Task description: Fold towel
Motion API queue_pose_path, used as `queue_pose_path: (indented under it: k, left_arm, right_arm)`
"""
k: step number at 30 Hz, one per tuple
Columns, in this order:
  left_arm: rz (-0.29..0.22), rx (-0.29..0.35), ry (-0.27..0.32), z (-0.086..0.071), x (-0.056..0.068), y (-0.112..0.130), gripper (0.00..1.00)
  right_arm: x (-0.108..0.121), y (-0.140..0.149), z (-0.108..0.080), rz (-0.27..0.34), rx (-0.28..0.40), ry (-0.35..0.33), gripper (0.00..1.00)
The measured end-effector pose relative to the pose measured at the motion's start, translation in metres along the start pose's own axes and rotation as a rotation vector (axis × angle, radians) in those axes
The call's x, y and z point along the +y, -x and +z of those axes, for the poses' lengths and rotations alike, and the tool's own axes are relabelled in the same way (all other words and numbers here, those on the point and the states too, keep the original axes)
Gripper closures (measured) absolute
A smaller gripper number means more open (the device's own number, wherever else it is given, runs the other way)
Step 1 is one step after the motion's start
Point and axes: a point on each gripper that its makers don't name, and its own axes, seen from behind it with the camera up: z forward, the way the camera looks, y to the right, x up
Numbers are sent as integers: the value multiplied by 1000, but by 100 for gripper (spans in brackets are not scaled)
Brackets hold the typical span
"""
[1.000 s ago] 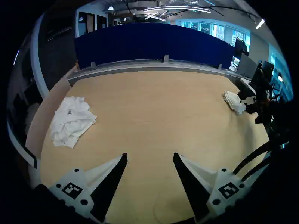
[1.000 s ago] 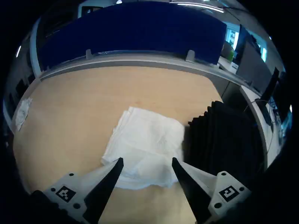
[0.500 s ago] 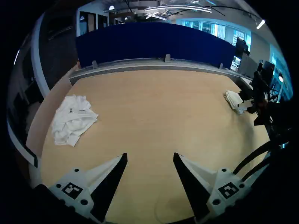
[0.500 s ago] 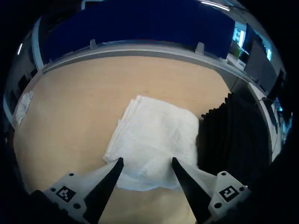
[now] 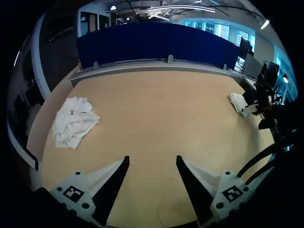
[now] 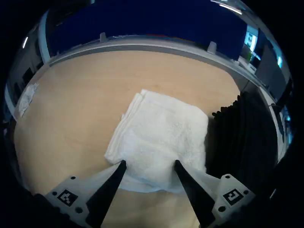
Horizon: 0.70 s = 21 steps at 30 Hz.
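Left gripper view: the left gripper (image 5: 152, 159) hangs with its jaws spread wide and nothing between them, above the bare wooden table (image 5: 159, 106). A crumpled towel (image 5: 74, 122) lies heaped near the table's left edge, and a folded towel (image 5: 237, 102) sits well apart at the far right, in front of a blue partition (image 5: 152, 43). The heap lies so near the edge that a careless drag could probably pull it over the side. A small tag (image 5: 72, 112) shows on the crumpled towel, its print too small to read. Right gripper view: the right gripper (image 6: 149, 163) is spread wide with its tips set over the near edge of the folded towel (image 6: 163, 133); whether they touch the cloth cannot be told. The towel lies just beside a black pleated object (image 6: 243, 140) at the table's right side. A pinch taking only the top layers would likely peel the fold open, and a forward push could bunch the stack or shove it against the pleats. Black-and-white square markers (image 6: 67, 197) sit on the gripper fingers; no brand or legible writing appears.
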Motion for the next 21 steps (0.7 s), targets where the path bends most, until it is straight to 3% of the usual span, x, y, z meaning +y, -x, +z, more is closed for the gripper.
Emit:
queue_pose_path:
  k: [21]
  left_arm:
    - [4,-5,1,4,1,0,9]
  right_arm:
    - [2,-4,-2,-71,-7,-19,0]
